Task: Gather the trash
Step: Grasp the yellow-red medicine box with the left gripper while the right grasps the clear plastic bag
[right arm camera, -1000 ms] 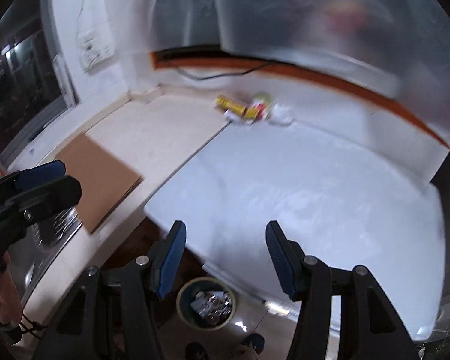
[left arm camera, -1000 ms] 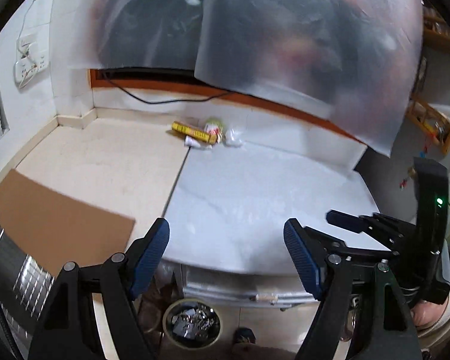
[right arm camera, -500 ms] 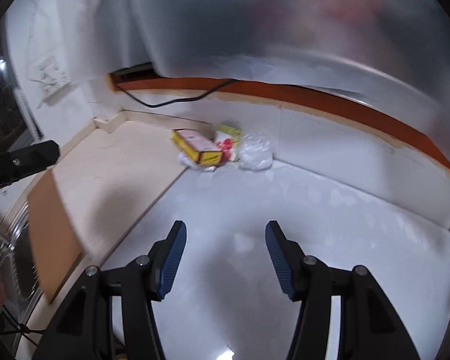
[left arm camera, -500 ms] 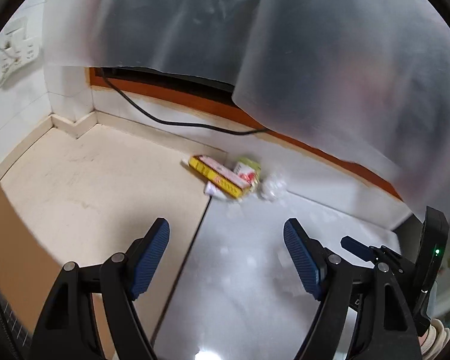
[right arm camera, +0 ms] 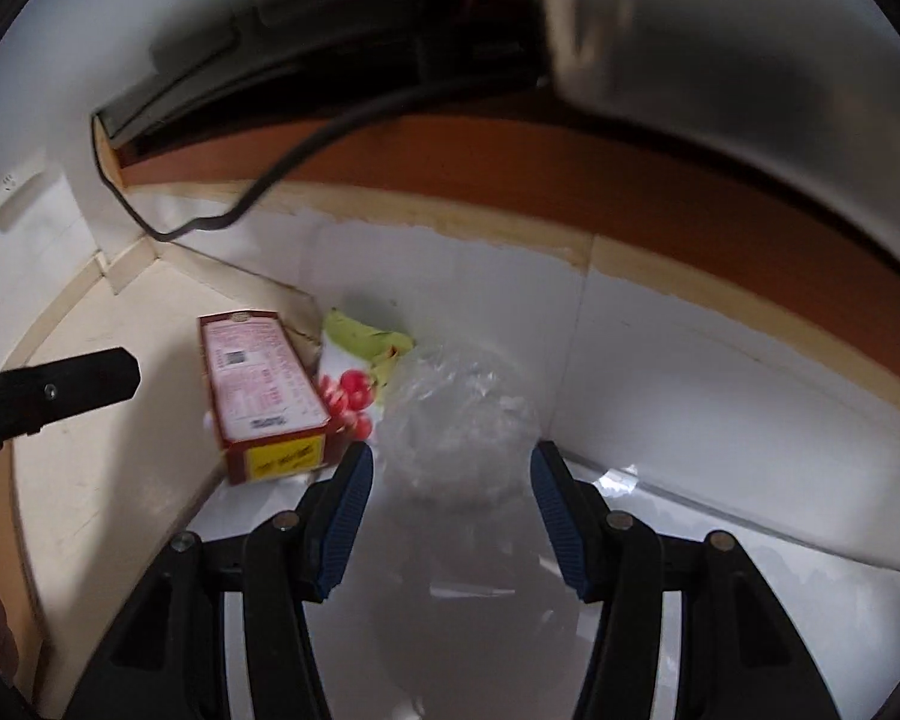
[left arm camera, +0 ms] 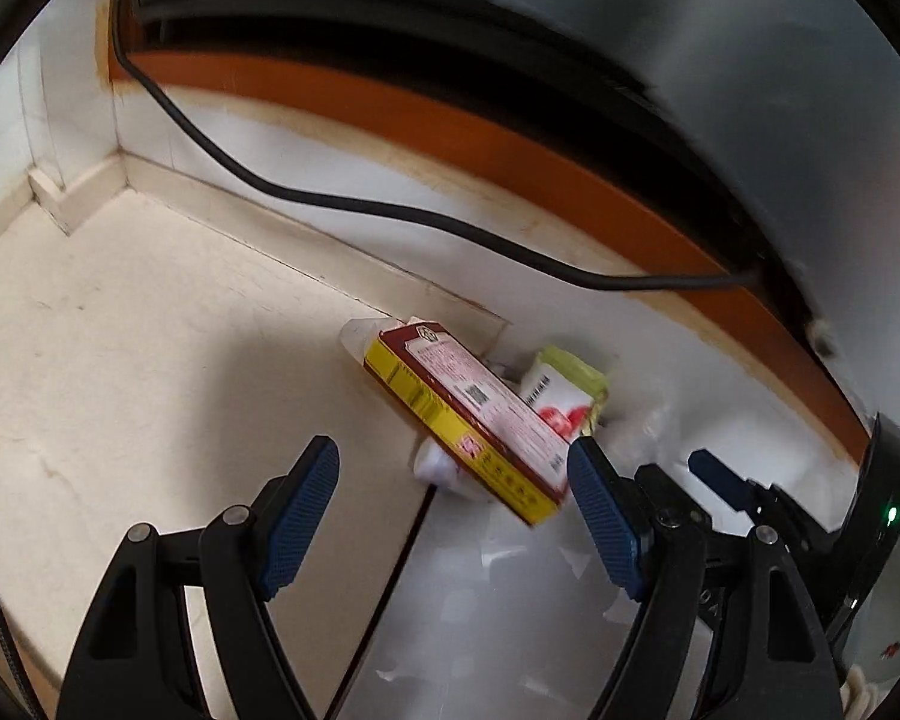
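The left gripper point(left arm camera: 453, 516) is being held with jaws apart near the red-and-yellow carton point(left arm camera: 468, 420); the right gripper point(right arm camera: 447, 519), likewise parted and empty, is being pointed at the clear plastic wad point(right arm camera: 456, 420).

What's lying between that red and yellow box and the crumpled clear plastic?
A green and white packet with red fruit printed on it lies between the box and the clear plastic, plainest in the right wrist view.
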A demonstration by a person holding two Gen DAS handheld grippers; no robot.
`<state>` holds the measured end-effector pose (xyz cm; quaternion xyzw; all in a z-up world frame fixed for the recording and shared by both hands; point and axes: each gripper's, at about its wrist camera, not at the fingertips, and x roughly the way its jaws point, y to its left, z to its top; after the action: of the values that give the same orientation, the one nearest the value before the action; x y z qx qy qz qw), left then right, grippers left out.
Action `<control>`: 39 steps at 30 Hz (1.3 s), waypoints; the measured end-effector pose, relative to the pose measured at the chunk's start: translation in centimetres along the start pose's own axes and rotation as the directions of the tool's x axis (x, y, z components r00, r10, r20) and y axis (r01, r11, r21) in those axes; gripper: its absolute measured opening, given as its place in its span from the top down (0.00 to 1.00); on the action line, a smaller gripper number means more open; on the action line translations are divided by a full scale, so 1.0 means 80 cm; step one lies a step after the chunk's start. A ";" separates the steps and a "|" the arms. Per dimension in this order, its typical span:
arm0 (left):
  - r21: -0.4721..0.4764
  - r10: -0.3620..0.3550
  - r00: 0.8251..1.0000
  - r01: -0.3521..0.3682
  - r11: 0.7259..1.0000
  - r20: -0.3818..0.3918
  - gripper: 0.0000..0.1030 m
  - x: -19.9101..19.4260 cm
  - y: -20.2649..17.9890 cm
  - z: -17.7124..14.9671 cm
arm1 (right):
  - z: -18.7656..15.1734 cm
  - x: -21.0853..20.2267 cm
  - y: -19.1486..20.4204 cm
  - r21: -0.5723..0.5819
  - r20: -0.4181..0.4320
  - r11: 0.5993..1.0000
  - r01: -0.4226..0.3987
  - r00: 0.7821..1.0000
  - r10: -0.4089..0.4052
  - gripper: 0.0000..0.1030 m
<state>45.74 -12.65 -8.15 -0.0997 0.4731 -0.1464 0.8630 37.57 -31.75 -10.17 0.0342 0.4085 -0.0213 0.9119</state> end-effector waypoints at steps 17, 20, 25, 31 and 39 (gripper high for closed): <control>-0.207 -0.162 0.986 0.151 0.967 -0.039 0.31 0.102 0.029 0.021 | -0.002 0.040 0.008 0.008 0.039 1.000 -0.026 0.999 0.025 0.53; -0.227 -0.178 0.983 0.162 0.960 -0.052 0.56 0.113 0.026 0.018 | -0.009 0.035 0.008 -0.005 0.043 0.998 -0.063 0.997 0.063 0.63; -0.224 -0.164 0.986 0.156 0.962 -0.017 0.70 0.107 0.021 0.003 | -0.015 0.028 0.017 -0.035 0.035 0.993 -0.113 0.993 0.114 0.81; -0.233 -0.160 0.987 0.157 0.960 0.008 0.74 0.073 0.018 -0.019 | -0.033 0.013 0.032 -0.068 0.010 0.981 -0.181 0.983 0.182 0.86; -0.218 -0.144 0.989 0.148 0.965 0.035 0.75 -0.003 0.021 -0.053 | -0.059 -0.028 0.048 -0.073 0.000 0.963 -0.258 0.966 0.259 0.90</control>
<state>42.27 -11.13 -10.77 -0.2304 0.4697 -0.1553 0.8380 32.81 -27.51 -11.46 0.0540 0.3965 0.1126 0.9095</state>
